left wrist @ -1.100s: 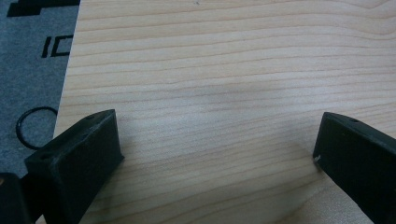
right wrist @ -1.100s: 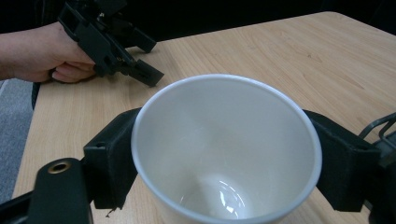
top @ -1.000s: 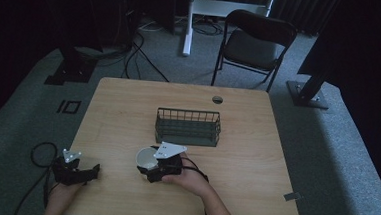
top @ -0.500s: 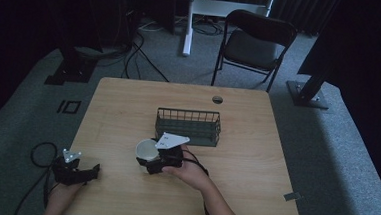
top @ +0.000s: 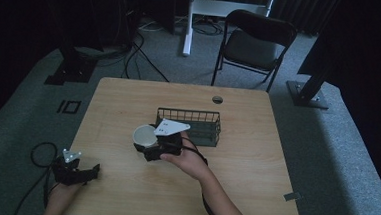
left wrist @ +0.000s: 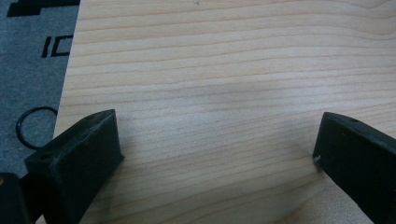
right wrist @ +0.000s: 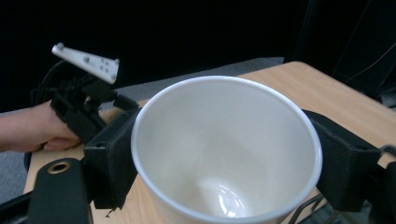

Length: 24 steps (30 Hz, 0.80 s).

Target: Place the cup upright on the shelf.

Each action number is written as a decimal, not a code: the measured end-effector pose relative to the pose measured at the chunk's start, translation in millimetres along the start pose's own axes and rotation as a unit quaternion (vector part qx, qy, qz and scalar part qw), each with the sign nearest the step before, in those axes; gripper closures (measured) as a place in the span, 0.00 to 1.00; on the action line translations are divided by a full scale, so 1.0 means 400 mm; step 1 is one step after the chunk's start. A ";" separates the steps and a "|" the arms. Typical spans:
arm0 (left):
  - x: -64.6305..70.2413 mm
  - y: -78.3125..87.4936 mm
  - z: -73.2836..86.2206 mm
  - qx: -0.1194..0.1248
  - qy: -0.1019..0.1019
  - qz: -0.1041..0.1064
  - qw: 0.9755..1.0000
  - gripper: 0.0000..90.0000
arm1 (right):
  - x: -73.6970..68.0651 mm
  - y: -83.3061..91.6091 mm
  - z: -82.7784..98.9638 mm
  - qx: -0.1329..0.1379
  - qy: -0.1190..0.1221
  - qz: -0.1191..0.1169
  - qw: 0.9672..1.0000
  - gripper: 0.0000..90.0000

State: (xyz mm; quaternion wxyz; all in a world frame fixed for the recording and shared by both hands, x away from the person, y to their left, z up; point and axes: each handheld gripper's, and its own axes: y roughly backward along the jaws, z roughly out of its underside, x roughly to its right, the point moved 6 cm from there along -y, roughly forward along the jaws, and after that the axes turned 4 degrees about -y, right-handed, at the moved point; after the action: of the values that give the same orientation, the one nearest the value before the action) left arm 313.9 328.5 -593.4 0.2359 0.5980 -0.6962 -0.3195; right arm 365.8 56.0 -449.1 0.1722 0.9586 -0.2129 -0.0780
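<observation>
Item, lower left of the high view: we logged the left gripper (top: 77, 172) resting at the near-left corner of the table (top: 244, 176), its jaws spread wide with nothing between them; its own view showed bare wood grain (left wrist: 210, 93) between the two black jaws. Item, just left of centre: we logged the white cup (top: 145, 136), upright and empty, clamped at its sides by the right gripper (top: 148, 146), the jaws closed onto its wall; in the right gripper view the cup (right wrist: 226, 149) sat between both jaws, its glossy inside bare. Item, right of centre: we logged the black wire basket (top: 190, 126), empty as far as we could see, standing just beside the cup, a little farther up the frame. Progress, by our judgement: the grasp was done and the cup stood close to the basket's left end; placing it inside and releasing were left. Whether the cup was clear of the tabletop we could not tell.
</observation>
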 end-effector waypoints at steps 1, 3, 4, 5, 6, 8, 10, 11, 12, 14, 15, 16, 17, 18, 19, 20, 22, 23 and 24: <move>0.000 0.000 0.000 0.000 0.000 0.000 1.000 0.01 | 0.004 0.002 -0.007 0.003 -0.001 0.003 1.000 0.21; 0.000 0.000 0.000 0.000 0.000 0.000 1.000 0.01 | 0.015 0.006 -0.023 0.010 -0.008 0.010 1.000 0.21; 0.000 0.000 0.000 0.000 0.000 0.000 1.000 0.01 | 0.022 0.010 -0.030 0.013 -0.012 0.015 1.000 0.21; 0.000 0.000 0.000 0.001 0.000 0.000 1.000 0.01 | 0.030 0.013 -0.038 0.016 -0.016 0.019 1.000 0.21; 0.000 0.000 0.000 0.000 0.000 0.000 1.000 0.01 | 0.037 0.018 -0.046 0.020 -0.020 0.024 0.999 0.21; 0.000 0.000 0.000 -0.001 0.000 0.001 1.000 0.01 | 0.055 0.028 -0.062 0.029 -0.026 0.033 0.999 0.21; 0.000 0.000 0.000 -0.001 0.000 0.000 1.000 0.01 | 0.074 0.041 -0.079 0.036 -0.029 0.047 0.998 0.21; 0.000 0.000 0.000 -0.001 0.000 0.001 1.000 0.01 | 0.084 0.048 -0.086 0.039 -0.029 0.053 0.997 0.21; 0.000 0.000 0.000 -0.001 0.000 0.001 1.000 0.01 | 0.095 0.054 -0.094 0.043 -0.030 0.060 0.997 0.21; 0.000 0.000 0.000 -0.001 0.000 0.000 1.000 0.01 | 0.118 0.067 -0.108 0.053 -0.035 0.075 0.995 0.21; 0.000 0.000 0.000 -0.001 0.000 0.001 1.000 0.01 | 0.131 0.074 -0.113 0.055 -0.036 0.086 0.994 0.21; 0.000 0.000 0.000 -0.001 0.000 0.001 1.000 0.01 | 0.143 0.080 -0.118 0.057 -0.036 0.097 0.993 0.21; 0.000 0.000 0.000 -0.001 0.000 0.001 1.000 0.01 | 0.156 0.086 -0.121 0.058 -0.038 0.106 0.992 0.21; 0.000 0.000 0.000 0.000 0.000 0.000 1.000 0.01 | 0.168 0.091 -0.124 0.059 -0.041 0.114 0.991 0.21; 0.000 0.000 0.000 -0.001 0.000 0.001 1.000 0.01 | 0.180 0.097 -0.126 0.059 -0.039 0.124 0.990 0.21; 0.000 0.000 0.000 0.000 0.000 0.000 1.000 0.01 | 0.192 0.101 -0.127 0.060 -0.039 0.134 0.988 0.21; 0.000 0.000 0.000 0.000 0.000 0.000 1.000 0.01 | 0.214 0.110 -0.126 0.057 -0.045 0.147 0.986 0.21; 0.000 0.000 0.000 0.000 0.000 0.000 1.000 0.01 | 0.224 0.112 -0.126 0.058 -0.049 0.153 0.985 0.21; 0.000 0.000 0.000 0.000 0.000 0.000 1.000 0.01 | 0.233 0.115 -0.124 0.057 -0.052 0.160 0.984 0.21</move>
State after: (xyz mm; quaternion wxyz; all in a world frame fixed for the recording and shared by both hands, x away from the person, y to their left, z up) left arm 313.9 328.5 -593.3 0.2362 0.5978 -0.6962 -0.3196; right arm 443.0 -8.8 -393.3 0.1162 0.9151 -0.3763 -0.0866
